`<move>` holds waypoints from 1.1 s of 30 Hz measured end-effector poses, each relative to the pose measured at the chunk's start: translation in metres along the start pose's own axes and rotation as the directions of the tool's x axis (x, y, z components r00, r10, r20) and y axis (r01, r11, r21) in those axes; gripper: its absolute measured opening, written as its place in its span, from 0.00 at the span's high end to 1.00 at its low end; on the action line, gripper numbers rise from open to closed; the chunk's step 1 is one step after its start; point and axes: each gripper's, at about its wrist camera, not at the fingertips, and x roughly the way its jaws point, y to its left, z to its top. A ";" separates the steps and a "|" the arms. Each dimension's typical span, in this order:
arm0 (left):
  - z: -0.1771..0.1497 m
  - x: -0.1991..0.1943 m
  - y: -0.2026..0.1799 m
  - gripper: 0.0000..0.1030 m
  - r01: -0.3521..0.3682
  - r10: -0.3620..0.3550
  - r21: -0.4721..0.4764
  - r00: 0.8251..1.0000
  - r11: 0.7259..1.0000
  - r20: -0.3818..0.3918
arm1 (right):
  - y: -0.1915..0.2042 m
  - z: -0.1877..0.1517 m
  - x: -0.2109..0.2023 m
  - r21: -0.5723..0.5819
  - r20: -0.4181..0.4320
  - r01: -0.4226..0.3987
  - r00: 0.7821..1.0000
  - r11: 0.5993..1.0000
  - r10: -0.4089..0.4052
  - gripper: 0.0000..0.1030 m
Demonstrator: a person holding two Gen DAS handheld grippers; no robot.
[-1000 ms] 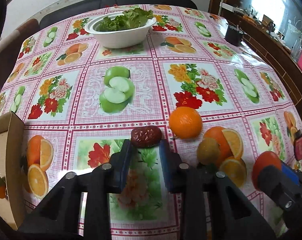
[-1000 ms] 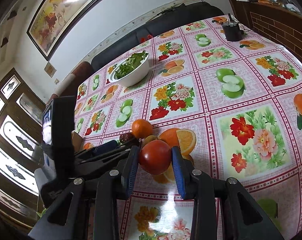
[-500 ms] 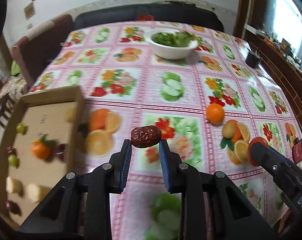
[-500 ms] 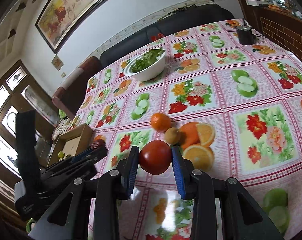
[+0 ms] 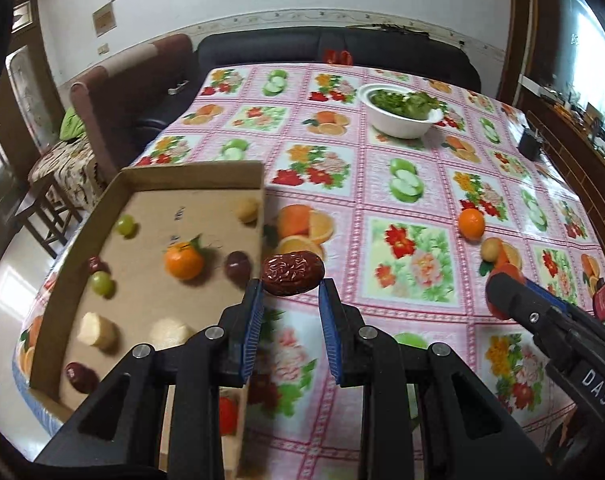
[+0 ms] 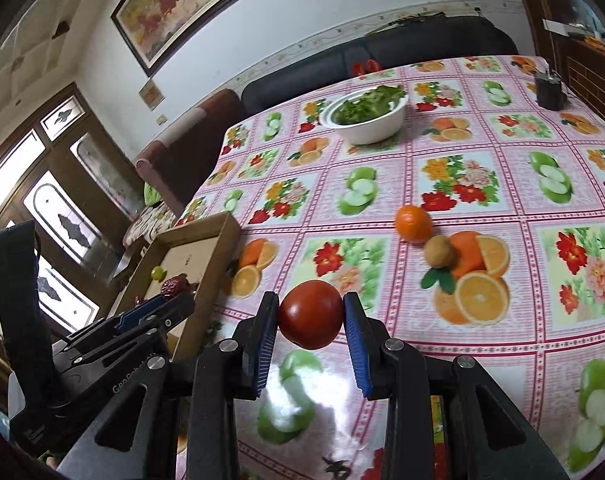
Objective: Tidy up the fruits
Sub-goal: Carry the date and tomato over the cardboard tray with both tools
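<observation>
My left gripper (image 5: 290, 294) is shut on a wrinkled dark red date (image 5: 292, 274), held in the air just right of the cardboard box (image 5: 190, 170) wall. The box holds an orange (image 5: 183, 260), green grapes (image 5: 125, 225), dark dates and pale fruit pieces. My right gripper (image 6: 311, 312) is shut on a red tomato (image 6: 310, 314) above the tablecloth. On the cloth lie a loose orange (image 6: 413, 223) and a brownish kiwi (image 6: 438, 251). The left gripper (image 6: 170, 294) with its date shows at the left of the right wrist view, over the box (image 6: 218, 228).
A white bowl of greens (image 5: 402, 114) stands far back on the flowered tablecloth (image 5: 406, 264). A small dark container (image 5: 529, 145) sits near the right edge. A dark sofa (image 5: 322, 50) and a brown chair (image 5: 122, 92) border the table's far and left sides.
The left gripper has carried the date up and left from the loose fruit to the box's right wall. The right gripper has moved left with the tomato, and the box has come into its view.
</observation>
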 end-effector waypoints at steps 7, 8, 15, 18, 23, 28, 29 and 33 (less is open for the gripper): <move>-0.010 -0.007 0.030 0.75 -0.032 0.032 -0.050 0.999 0.998 0.003 | 0.024 -0.007 0.002 -0.052 -0.014 -0.016 1.000 0.999 0.015 0.68; -0.011 -0.008 0.034 0.75 -0.034 0.034 -0.057 0.999 0.998 0.003 | 0.026 -0.008 0.002 -0.058 -0.015 -0.018 1.000 0.998 0.017 0.68; -0.019 -0.012 0.062 0.75 -0.048 0.049 -0.113 0.999 0.992 0.004 | 0.050 -0.014 0.009 -0.103 -0.041 -0.033 0.999 0.994 0.029 0.68; -0.022 -0.012 0.072 0.75 -0.061 0.062 -0.124 0.998 0.990 0.000 | 0.059 -0.016 0.014 -0.121 -0.053 -0.039 0.998 0.992 0.033 0.68; -0.026 -0.013 0.086 0.75 -0.086 0.087 -0.152 0.996 0.985 -0.001 | 0.070 -0.019 0.019 -0.143 -0.067 -0.050 0.997 0.989 0.041 0.68; -0.028 -0.014 0.097 0.75 -0.097 0.098 -0.161 0.995 0.982 -0.002 | 0.078 -0.021 0.023 -0.160 -0.077 -0.057 0.996 0.986 0.045 0.68; -0.028 -0.014 0.099 0.75 -0.101 0.102 -0.164 0.995 0.981 -0.001 | 0.080 -0.021 0.024 -0.162 -0.079 -0.059 0.996 0.985 0.046 0.68; -0.027 -0.014 0.106 0.75 -0.109 0.111 -0.173 0.994 0.979 -0.003 | 0.086 -0.021 0.026 -0.172 -0.082 -0.063 0.995 0.983 0.049 0.68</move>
